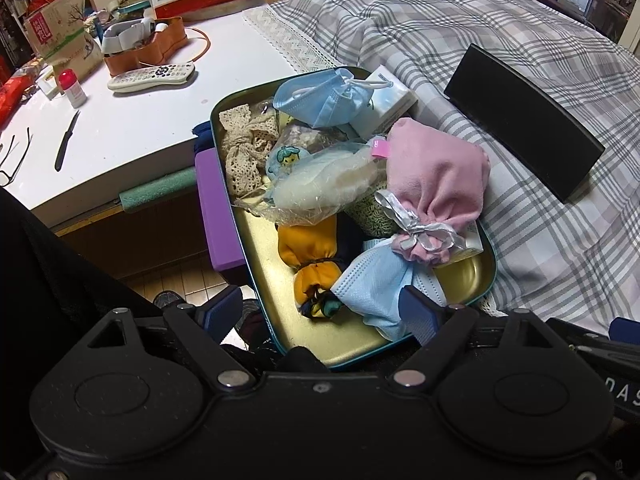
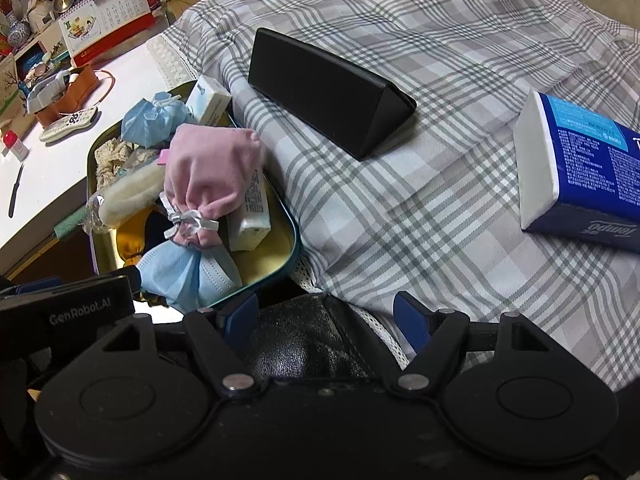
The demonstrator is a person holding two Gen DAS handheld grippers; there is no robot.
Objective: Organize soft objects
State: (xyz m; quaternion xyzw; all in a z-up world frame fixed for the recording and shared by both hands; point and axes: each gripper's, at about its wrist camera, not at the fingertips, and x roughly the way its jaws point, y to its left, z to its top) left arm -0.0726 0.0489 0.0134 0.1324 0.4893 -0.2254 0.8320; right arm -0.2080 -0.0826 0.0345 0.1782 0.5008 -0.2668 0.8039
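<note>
A tin tray (image 1: 486, 264) with a gold inside and teal rim lies at the bed's edge, piled with soft things. In it are a pink pouch (image 1: 436, 172) tied with silver ribbon, an orange pouch (image 1: 308, 252), cream lace (image 1: 248, 148), a clear bag of white fluff (image 1: 324, 184) and two blue face masks (image 1: 376, 284) (image 1: 324, 98). My left gripper (image 1: 320, 314) hangs open over the tray's near end, its right finger beside the nearer mask. In the right wrist view the tray (image 2: 294, 236) and pink pouch (image 2: 212, 172) sit left. My right gripper (image 2: 326, 320) is open and holds nothing.
A black triangular case (image 2: 332, 88) and a blue tissue pack (image 2: 580, 168) rest on the plaid bedding (image 2: 440, 220). Left of the tray stands a white table (image 1: 160, 120) with a remote (image 1: 152, 76), a knife (image 1: 66, 140), glasses and a calendar. A purple block (image 1: 216, 216) is beside the tray.
</note>
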